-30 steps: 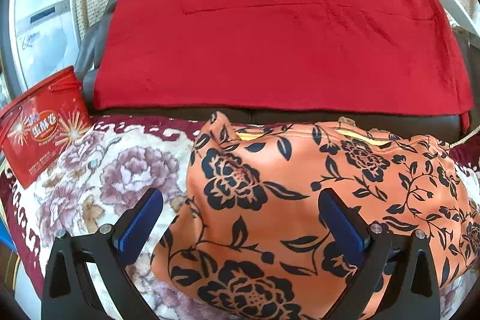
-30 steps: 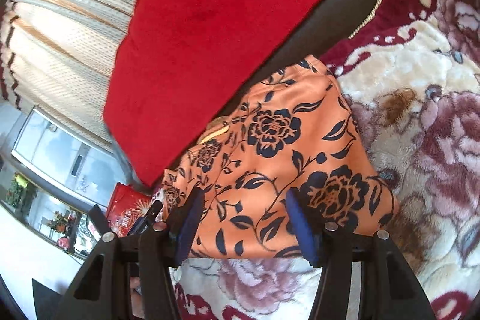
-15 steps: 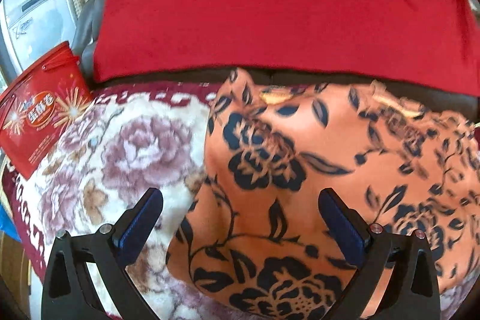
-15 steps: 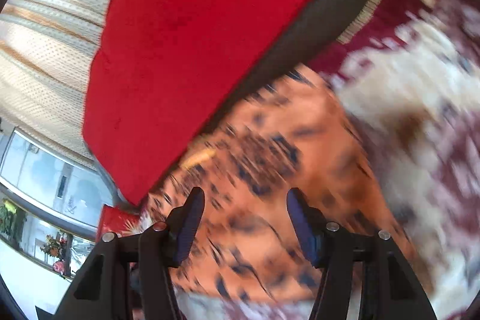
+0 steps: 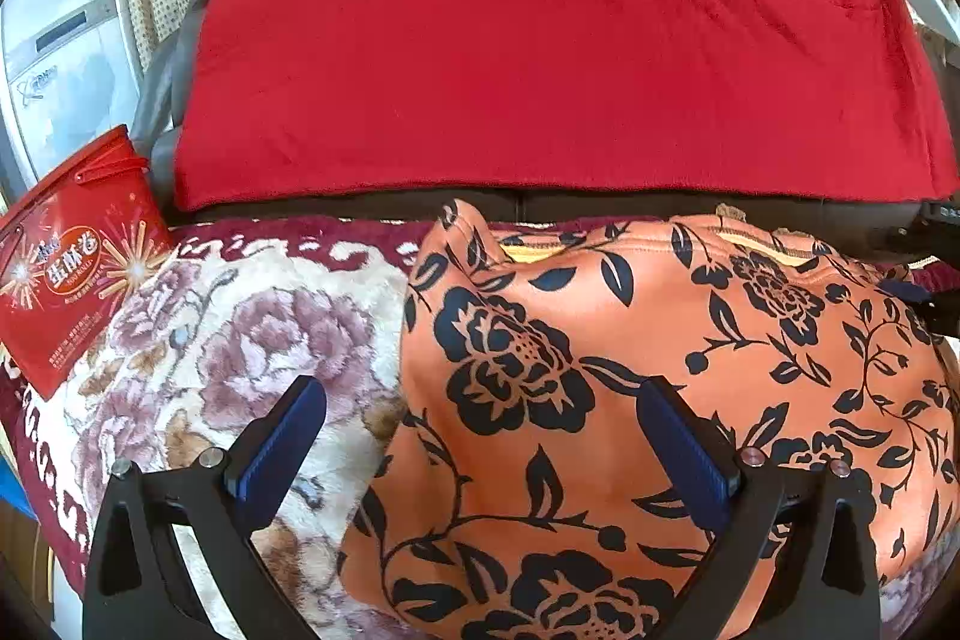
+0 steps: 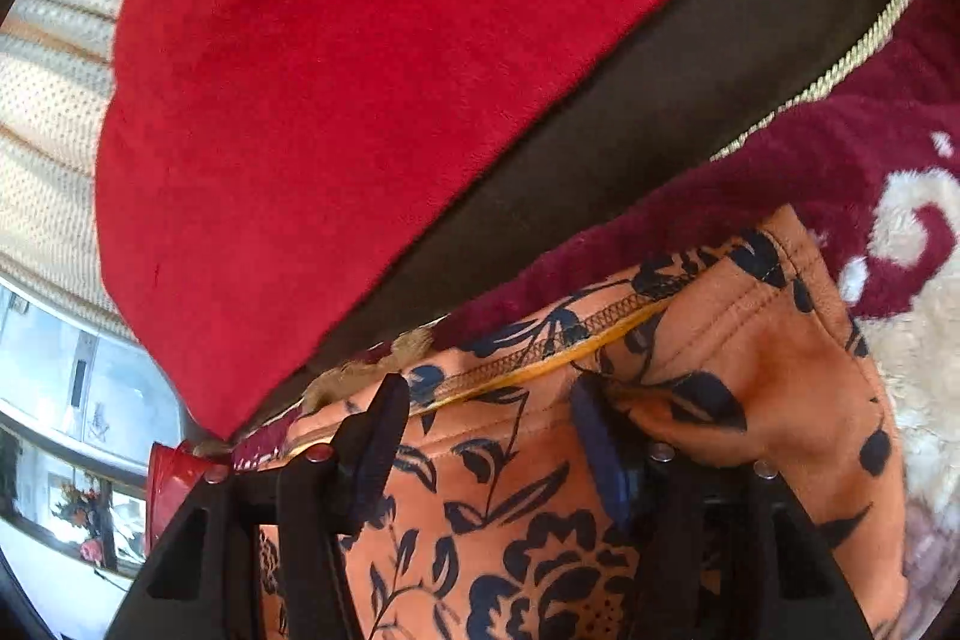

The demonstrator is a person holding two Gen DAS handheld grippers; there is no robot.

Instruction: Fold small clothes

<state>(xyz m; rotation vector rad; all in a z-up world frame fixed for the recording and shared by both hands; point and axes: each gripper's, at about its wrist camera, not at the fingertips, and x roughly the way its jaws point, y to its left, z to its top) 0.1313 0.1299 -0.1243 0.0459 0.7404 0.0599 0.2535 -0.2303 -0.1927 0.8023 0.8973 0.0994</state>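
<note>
You've got an orange garment (image 5: 690, 370) w/ black floral print, centre-right. Plain red blanket (image 5: 558, 58) up top. Cream-maroon flowered blanket (image 5: 240, 340) lower left; red snack box (image 5: 72, 262) at left edge.

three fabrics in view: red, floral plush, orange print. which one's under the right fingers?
The orange garment with black flowers, at its stitched hem. The red blanket drapes the sofa back; the floral plush blanket lies beneath the garment. The right gripper stands open.

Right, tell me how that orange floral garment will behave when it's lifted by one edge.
The orange floral garment is probably floppy: it already humps and creases on the floral blanket. Its smooth sheen hints it may slip between the right gripper pads. Likely light.
</note>
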